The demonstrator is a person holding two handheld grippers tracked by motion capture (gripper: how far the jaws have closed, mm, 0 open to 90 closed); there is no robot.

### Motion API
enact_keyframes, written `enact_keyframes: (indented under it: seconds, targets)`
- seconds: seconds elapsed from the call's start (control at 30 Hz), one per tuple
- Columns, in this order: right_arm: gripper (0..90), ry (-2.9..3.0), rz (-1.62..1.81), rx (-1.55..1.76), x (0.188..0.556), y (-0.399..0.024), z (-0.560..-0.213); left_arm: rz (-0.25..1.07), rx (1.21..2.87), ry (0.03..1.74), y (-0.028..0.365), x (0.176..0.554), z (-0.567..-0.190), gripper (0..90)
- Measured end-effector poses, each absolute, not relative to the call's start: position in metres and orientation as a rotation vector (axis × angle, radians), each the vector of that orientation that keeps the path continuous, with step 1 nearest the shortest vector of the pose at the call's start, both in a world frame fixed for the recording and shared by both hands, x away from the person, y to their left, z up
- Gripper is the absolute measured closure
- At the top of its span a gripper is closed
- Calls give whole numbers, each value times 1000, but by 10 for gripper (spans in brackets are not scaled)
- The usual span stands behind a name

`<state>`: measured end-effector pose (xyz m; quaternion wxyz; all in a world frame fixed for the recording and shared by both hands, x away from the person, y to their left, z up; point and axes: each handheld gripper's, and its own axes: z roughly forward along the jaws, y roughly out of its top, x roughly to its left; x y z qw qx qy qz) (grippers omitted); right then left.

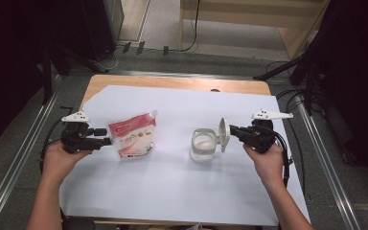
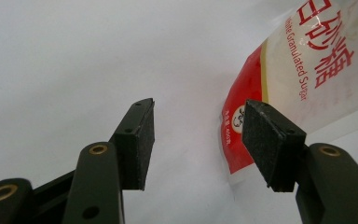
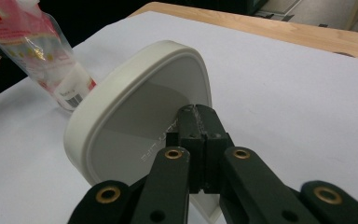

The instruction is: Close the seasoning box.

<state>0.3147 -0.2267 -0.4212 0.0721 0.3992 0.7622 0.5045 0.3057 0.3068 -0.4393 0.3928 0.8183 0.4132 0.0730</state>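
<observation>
A red and white sugar pouch [image 1: 134,136] stands upright on the white sheet at the left. My left gripper [image 1: 106,140] is level beside the pouch's left edge. In the left gripper view the gripper [image 2: 200,135] is open; the pouch [image 2: 307,70] has its red corner just past the right pad [image 2: 268,140], and the pads do not press on it. A clear jar [image 1: 203,145] stands open at the middle right. My right gripper [image 1: 232,130] is shut on the jar's round white lid [image 1: 224,133], held on edge just right of the jar. The right gripper [image 3: 199,116] pinches the lid [image 3: 135,116] at its rim, with the pouch [image 3: 42,51] beyond it.
A white sheet [image 1: 172,191] covers most of the wooden table [image 1: 172,82], which shows bare along its far edge. Metal rails [image 1: 24,158] run along both sides of the table. Dark stands and cables lie on the floor beyond.
</observation>
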Motion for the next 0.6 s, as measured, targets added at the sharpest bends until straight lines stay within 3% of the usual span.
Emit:
enact_keyframes:
  seconds: [0.53,0.6]
  targets:
    - [900,2346,1514,1138,310,-200,-423,189,2046,1064,310,307,-440,448]
    - [859,2345,1510,1123,309,-199,-422,189,2045,1064,310,307,-440,448]
